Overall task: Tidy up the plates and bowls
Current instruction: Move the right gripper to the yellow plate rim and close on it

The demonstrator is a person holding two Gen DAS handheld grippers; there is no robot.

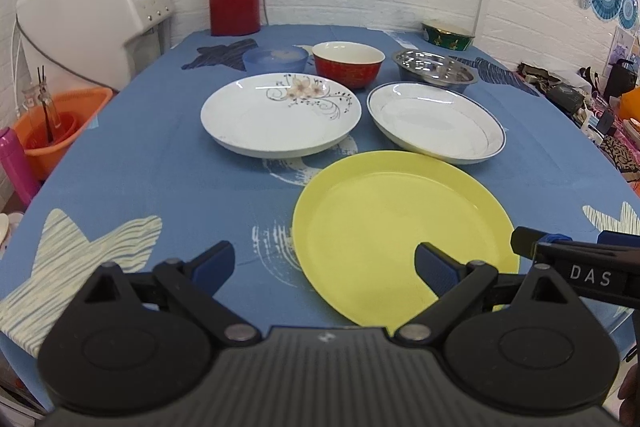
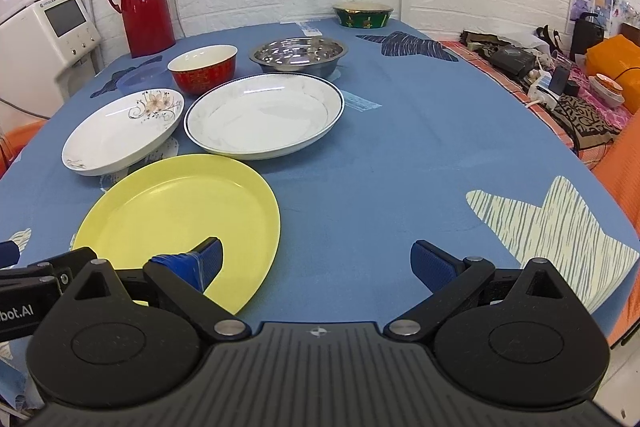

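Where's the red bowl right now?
The red bowl sits toward the table's far side, between the blue plastic bowl and the steel bowl, just behind the flowered plate.

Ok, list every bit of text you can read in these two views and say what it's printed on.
"DAS" on the right tool, seen from the left wrist.
"bot.AI", its start cut off by the frame edge, on the left tool, seen from the right wrist.
Brand above the screen of the white appliance: too small to read.
Gold pattern on the red bowl: unreadable.
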